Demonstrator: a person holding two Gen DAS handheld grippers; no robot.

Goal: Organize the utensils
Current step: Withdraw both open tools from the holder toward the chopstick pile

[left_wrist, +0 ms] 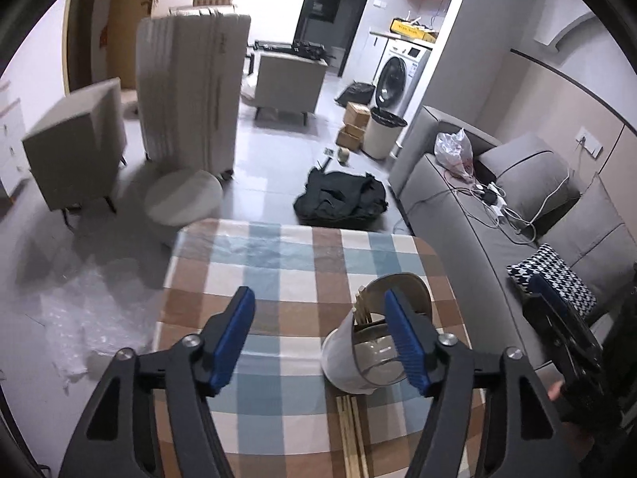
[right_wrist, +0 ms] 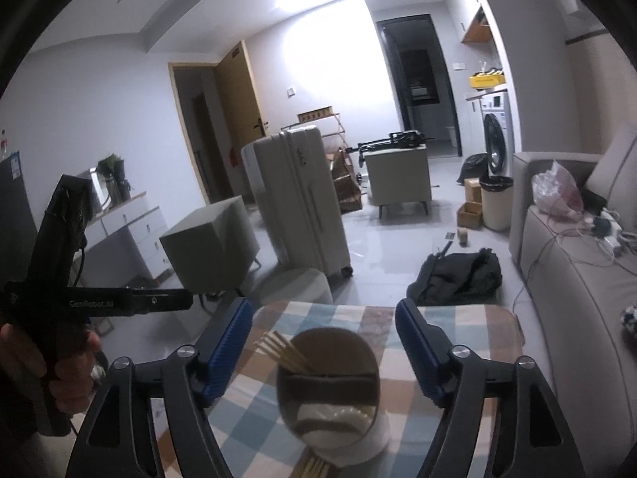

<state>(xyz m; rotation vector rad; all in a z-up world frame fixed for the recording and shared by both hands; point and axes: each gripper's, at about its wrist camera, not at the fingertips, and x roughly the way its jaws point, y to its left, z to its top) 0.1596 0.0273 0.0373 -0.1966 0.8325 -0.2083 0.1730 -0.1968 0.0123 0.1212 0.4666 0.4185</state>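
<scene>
Both hand-held grippers, left (left_wrist: 320, 336) and right (right_wrist: 324, 344), gape wide and empty. The white holder (right_wrist: 338, 410) looks light, rigid, tippy; grasp its smooth wall. Chopsticks (right_wrist: 284, 352) look thin, slippery.

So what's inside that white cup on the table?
The white cup holds wooden chopsticks, their tips poking out. How far down they reach is hidden by its wall.

left gripper (left_wrist: 320, 336) jaws apart, nothing gripped; right gripper (right_wrist: 324, 348) jaws apart too, tilted downward.
</scene>
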